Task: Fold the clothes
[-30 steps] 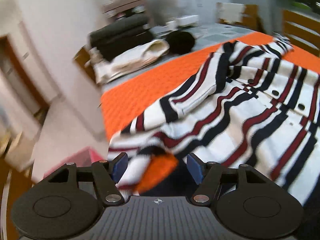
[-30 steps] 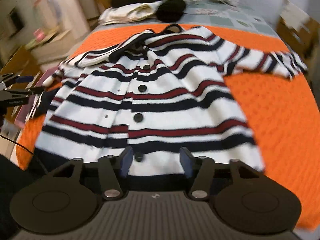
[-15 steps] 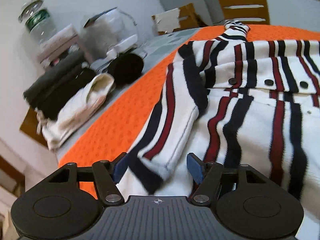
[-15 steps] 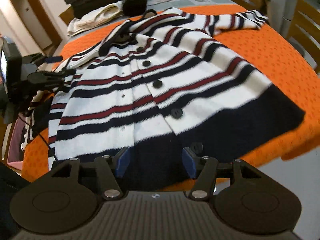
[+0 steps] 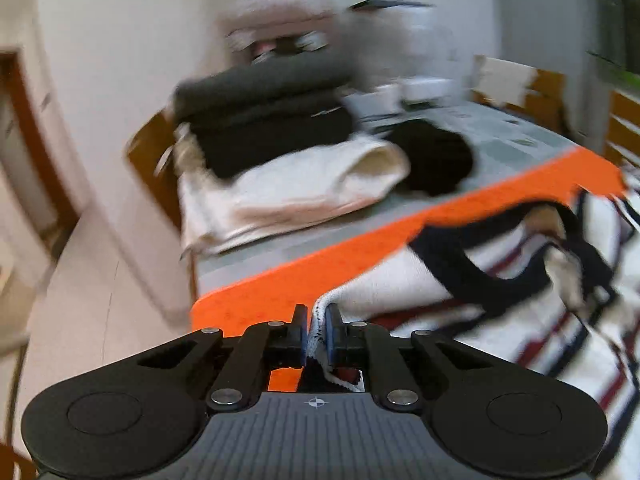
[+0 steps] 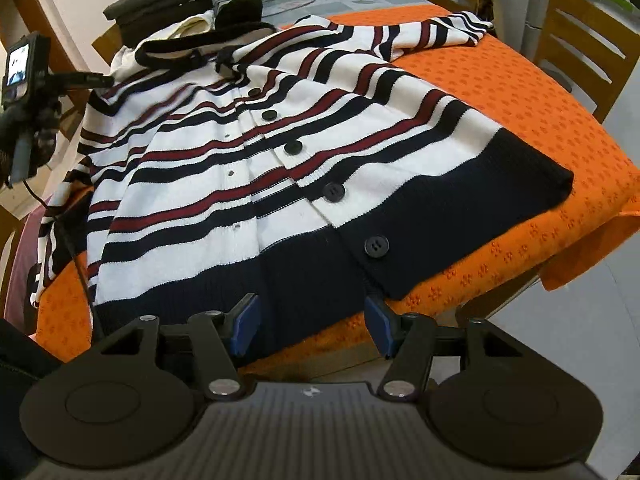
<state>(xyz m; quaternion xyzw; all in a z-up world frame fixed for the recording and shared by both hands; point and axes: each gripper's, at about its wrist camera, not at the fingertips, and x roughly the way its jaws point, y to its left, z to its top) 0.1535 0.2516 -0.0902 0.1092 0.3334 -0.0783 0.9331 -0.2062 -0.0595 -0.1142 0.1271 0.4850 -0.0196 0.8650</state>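
The striped cardigan [image 6: 288,152] lies spread face up on the orange tablecloth [image 6: 520,92] covering the table, collar far, dark hem near. At its left edge our left gripper [image 5: 316,336] is clenched on a fold of white knit near the shoulder. A stack of folded clothes [image 5: 272,140] sits far left. Our right gripper [image 6: 312,324] hangs released at the near hem, its 2 blue pads [image 6: 244,320] apart. A wooden chair [image 6: 580,44] stands far right.

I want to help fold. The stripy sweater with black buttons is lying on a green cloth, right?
Not green. The right wrist view shows the striped knitted cardigan with black buttons lying on an orange textured tablecloth.
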